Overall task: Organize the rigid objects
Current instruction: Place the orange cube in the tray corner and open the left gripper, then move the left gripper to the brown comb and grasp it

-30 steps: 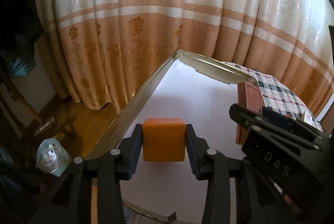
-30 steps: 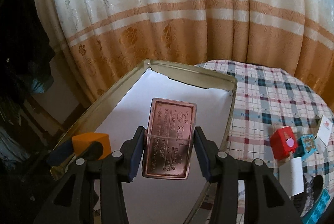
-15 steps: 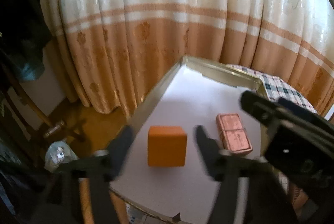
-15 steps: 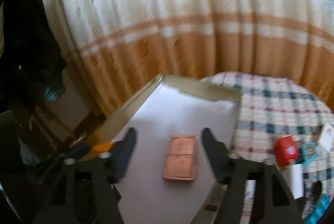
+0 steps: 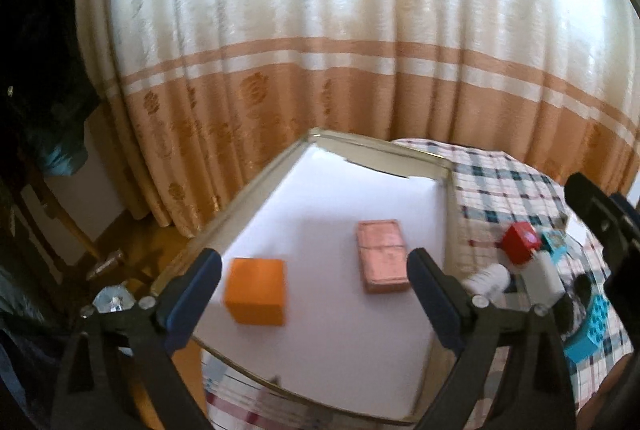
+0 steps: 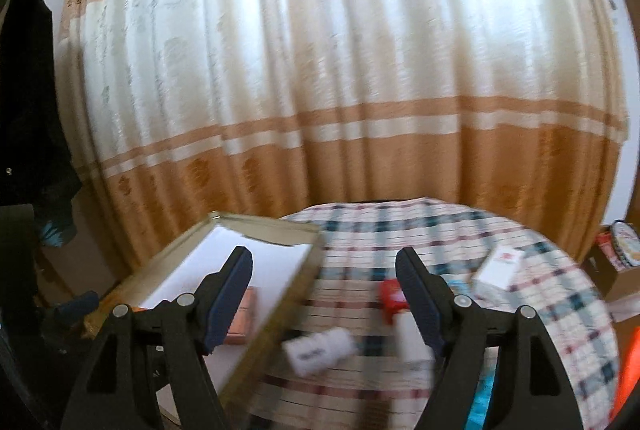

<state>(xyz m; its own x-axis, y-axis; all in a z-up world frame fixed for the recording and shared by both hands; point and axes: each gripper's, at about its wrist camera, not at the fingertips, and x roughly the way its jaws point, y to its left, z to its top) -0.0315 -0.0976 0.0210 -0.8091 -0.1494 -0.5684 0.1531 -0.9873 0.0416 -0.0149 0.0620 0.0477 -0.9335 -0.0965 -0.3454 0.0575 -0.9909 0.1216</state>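
An orange cube (image 5: 256, 290) and a copper-pink flat box (image 5: 382, 255) lie apart on the white floor of a gold-rimmed tray (image 5: 248, 191). My left gripper (image 5: 314, 286) is open and empty, raised above the tray's near side. My right gripper (image 6: 324, 290) is open and empty, raised over the checked tablecloth (image 6: 440, 230) just right of the tray (image 6: 276, 226). The pink box (image 6: 242, 318) shows partly behind its left finger. A red box (image 6: 394, 300), a white bottle (image 6: 320, 348) and a white box (image 6: 500, 266) lie on the cloth.
A cream and orange curtain (image 5: 320, 49) hangs behind the table. In the left wrist view a red box (image 5: 519, 248), a white bottle (image 5: 490, 278) and teal boxes (image 5: 592, 326) lie on the cloth. Wooden floor and a chair (image 5: 60, 213) are at left.
Both grippers opened and let go: the orange cube and the pink box now rest in the tray. Both grippers drew back and up; the right one swung right over the cloth.
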